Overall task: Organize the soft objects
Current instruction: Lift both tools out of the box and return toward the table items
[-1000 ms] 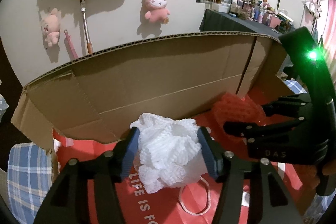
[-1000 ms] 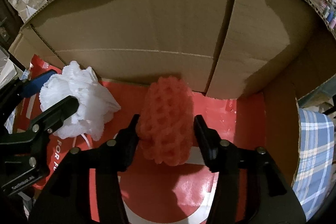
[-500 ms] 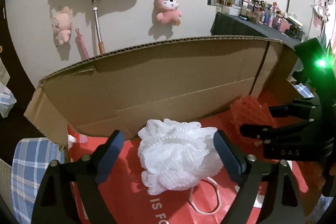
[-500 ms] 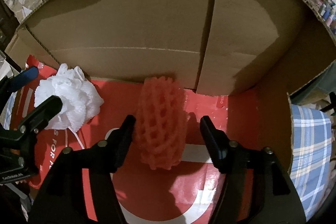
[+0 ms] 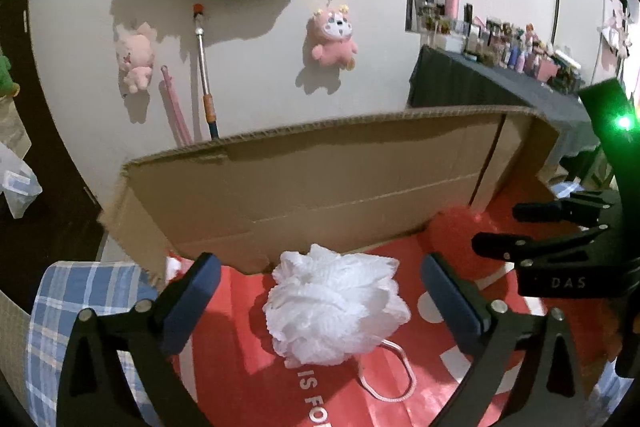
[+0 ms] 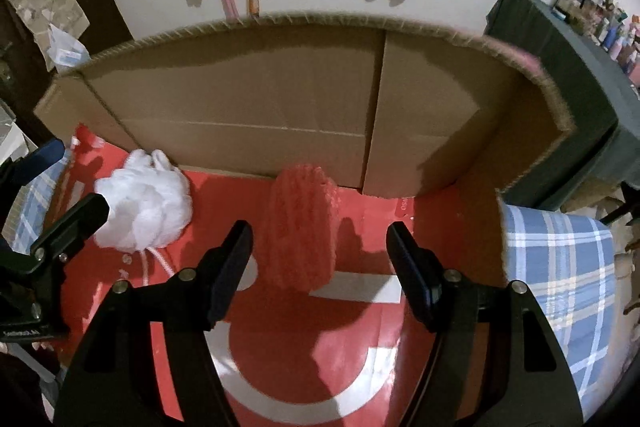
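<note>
On red bag [image 5: 256, 379]: white pouf [image 5: 336, 311], coral pouf [image 6: 304, 227] set down; left gripper [image 5: 320, 303], right gripper [image 6: 320, 259] jaws just opened, empty. Placement looks done.

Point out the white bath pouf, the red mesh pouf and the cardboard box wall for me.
white bath pouf [image 5: 336, 307]: left wrist view, middle of its ruffled ball.
red mesh pouf [image 6: 302, 227]: right wrist view, centre of its netted body.
cardboard box wall [image 6: 240, 99]: right wrist view, bare inner face of the back panel.
</note>
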`<state>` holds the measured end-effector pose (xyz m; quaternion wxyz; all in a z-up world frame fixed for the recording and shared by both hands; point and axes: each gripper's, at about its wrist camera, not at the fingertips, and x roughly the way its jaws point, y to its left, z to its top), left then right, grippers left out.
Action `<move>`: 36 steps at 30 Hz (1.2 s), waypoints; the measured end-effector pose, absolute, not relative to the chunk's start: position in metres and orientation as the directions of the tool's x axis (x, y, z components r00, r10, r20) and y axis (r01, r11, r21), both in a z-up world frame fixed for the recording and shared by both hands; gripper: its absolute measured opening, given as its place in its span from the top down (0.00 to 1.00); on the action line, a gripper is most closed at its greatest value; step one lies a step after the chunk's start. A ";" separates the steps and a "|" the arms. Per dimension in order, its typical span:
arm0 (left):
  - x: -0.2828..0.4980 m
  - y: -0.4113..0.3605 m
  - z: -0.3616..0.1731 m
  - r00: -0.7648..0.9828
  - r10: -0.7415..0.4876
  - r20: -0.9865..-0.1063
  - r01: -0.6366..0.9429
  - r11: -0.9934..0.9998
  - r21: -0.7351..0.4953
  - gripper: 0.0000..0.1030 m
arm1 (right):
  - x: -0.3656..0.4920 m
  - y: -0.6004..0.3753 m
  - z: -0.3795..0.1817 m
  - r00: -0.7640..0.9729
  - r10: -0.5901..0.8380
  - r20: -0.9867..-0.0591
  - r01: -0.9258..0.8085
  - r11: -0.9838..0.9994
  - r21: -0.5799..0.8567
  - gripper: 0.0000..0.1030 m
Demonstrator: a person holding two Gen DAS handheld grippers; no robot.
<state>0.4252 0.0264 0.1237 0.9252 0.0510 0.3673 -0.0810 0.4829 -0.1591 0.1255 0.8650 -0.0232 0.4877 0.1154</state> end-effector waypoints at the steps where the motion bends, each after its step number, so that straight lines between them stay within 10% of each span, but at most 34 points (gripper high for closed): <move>1: 0.422 0.027 0.127 0.723 -0.115 -0.681 0.184 0.983 0.030 0.00 | 0.477 -0.162 0.134 0.509 0.178 -0.842 -0.221 0.973 0.072 0.33; 36: 0.095 0.011 0.269 0.947 -0.247 -0.207 0.246 0.969 -0.030 0.00 | 0.101 -0.202 0.282 0.906 0.243 -0.345 -0.277 0.959 -0.052 0.07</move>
